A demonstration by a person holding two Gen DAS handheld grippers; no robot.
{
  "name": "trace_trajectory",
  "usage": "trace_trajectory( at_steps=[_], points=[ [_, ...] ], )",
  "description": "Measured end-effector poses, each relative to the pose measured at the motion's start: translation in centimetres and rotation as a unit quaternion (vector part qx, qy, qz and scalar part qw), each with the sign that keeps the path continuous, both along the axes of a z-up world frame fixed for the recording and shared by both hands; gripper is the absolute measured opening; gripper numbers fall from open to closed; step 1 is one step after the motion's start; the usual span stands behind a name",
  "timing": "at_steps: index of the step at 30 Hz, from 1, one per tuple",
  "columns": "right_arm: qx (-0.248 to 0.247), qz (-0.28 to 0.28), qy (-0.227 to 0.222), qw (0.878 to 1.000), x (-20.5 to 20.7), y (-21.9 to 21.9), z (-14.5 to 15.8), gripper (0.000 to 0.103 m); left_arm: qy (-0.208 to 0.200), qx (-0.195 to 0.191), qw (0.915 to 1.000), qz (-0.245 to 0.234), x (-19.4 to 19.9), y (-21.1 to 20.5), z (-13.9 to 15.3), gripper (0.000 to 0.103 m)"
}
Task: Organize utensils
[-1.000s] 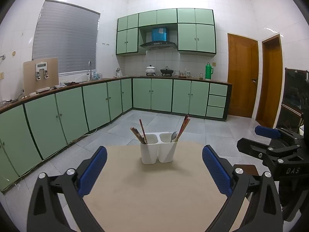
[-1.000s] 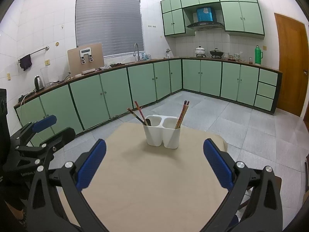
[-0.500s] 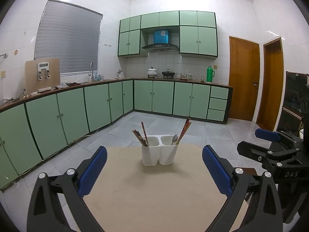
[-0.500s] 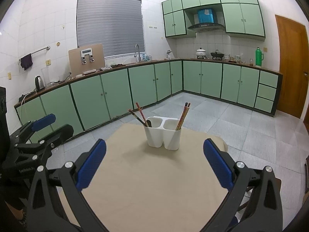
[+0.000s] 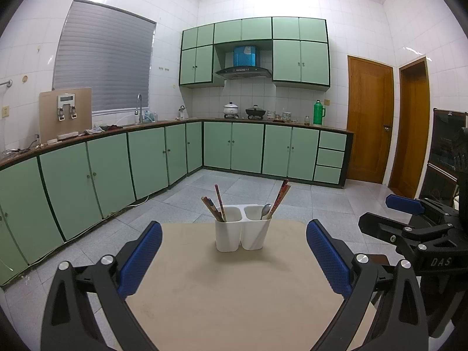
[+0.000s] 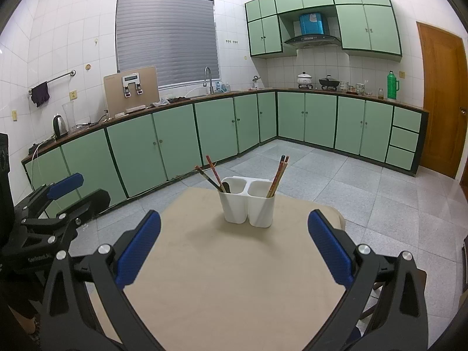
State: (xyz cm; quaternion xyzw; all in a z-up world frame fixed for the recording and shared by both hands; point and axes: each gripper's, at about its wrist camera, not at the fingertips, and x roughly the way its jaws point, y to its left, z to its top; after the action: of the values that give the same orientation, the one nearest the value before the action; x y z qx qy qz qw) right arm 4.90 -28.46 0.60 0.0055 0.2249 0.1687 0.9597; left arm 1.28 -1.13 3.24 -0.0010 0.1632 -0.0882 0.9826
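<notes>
— White plastic, two cups joined side by side: where does the utensil holder [image 5: 242, 227] sit?

— Toward the far edge of the beige table [image 5: 234, 292], dead ahead of both grippers and well apart from them. Its left cup has chopsticks [image 5: 215, 204] leaning left. Its right cup has a spoon [image 5: 265, 211] and more chopsticks [image 5: 280, 197] leaning right.

— And the fingers?

— Left gripper [image 5: 234, 260] has its blue pads spread wide, nothing between them. Right gripper [image 6: 234, 251] is the same: wide apart and empty. Each hangs above the near part of the table.

— Which is closer to the holder?

— Hard to call. From the right wrist view the holder [image 6: 247, 203] looks a touch larger, so I'd judge the right slightly nearer, but only slightly. The right gripper [image 5: 409, 219] shows at the right edge of the left wrist view, alongside the left one.

— What does the reach turn on?

— The sticks run steeply upward, tilted outward. I'd expect a pinch to come from above, across a shaft, with the left bundle falling to the left gripper's side.
</notes>
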Motion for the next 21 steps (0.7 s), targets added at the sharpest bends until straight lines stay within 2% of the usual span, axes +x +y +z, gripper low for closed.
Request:
trace_trajectory(
  at_steps=[21],
  points=[
    [0.000,0.000,0.000,1.000,-0.01,0.04,0.03,0.098,0.003,0.001,1.0000,0.000,0.31,0.25,0.14,0.097]
  ],
)
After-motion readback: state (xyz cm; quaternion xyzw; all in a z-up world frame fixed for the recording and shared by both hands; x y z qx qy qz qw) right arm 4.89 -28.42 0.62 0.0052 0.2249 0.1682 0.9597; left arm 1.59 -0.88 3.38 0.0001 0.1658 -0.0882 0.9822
